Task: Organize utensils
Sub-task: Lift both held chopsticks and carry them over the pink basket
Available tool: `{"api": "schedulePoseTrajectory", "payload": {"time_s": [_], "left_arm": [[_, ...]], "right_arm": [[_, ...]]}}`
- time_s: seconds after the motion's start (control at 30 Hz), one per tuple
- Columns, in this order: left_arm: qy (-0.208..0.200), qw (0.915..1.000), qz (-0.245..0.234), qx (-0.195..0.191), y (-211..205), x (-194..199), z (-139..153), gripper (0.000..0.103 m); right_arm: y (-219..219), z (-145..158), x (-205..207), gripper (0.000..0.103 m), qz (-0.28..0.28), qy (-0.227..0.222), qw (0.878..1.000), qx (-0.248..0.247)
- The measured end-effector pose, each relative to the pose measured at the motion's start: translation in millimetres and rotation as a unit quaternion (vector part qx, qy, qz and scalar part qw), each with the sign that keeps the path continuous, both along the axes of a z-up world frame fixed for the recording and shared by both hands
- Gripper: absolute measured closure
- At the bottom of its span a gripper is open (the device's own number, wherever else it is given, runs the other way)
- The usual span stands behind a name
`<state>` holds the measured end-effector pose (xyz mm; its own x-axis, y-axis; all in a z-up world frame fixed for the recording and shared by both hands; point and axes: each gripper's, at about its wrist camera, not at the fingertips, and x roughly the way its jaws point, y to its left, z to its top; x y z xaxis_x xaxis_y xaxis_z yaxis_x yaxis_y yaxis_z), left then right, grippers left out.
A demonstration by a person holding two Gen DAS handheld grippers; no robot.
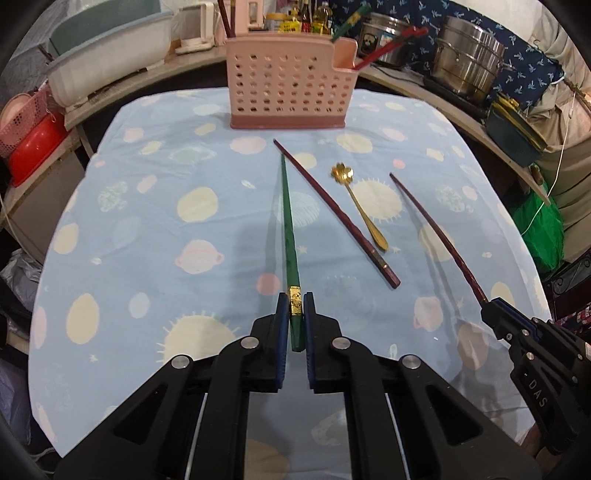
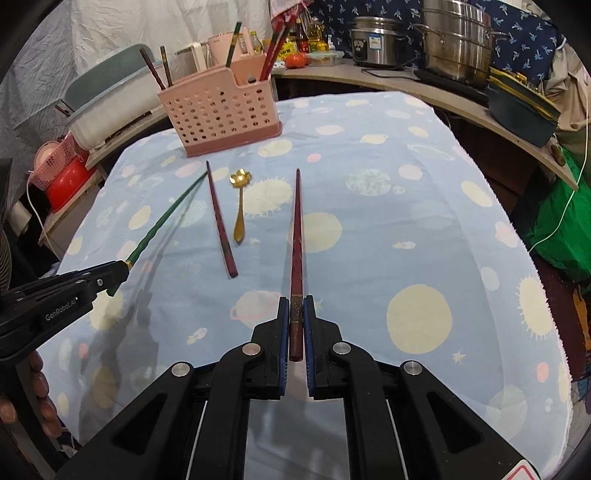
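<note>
My left gripper is shut on the thick end of a green chopstick, held above the blue planet-print cloth and pointing at the pink perforated utensil holder. My right gripper is shut on a dark red chopstick, also lifted. Each gripper shows in the other's view, the right gripper and the left gripper. Another dark red chopstick and a gold flower-bowl spoon lie on the cloth between them. The holder has several chopsticks standing in it.
Behind the table runs a curved counter with steel pots, a rice cooker, bottles and a teal box. A white tub, a pink basket and a red basin stand at the left.
</note>
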<state>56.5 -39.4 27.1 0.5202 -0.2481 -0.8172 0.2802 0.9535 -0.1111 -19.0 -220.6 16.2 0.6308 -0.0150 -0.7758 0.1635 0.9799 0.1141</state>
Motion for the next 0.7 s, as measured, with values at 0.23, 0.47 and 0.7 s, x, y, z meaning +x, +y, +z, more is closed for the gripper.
{"api": "schedulePoseTrajectory", "payload": {"time_s": [0.23,0.47,0.7], "left_arm": [[-0.036,0.999,0.014,-0.019,19.4,-2.5,35.4,0.096],[-0.077,0.9962,0.022,-0.035,32.6,1.2,74.9,0.096],[-0.12,0.9915,0.025,-0.044,38.0,17.1,118.9,0.096]], "right_arm": [[0.1,43.9,-3.8,0.096,0.002,-0.045,0.999,-0.003],[-2.9,89.6,-0.7,0.096,0.001,-0.091,0.996,-0.008],[-8.8,126.7,12.4,0.096,0.001,-0.128,0.992,-0.001]]}}
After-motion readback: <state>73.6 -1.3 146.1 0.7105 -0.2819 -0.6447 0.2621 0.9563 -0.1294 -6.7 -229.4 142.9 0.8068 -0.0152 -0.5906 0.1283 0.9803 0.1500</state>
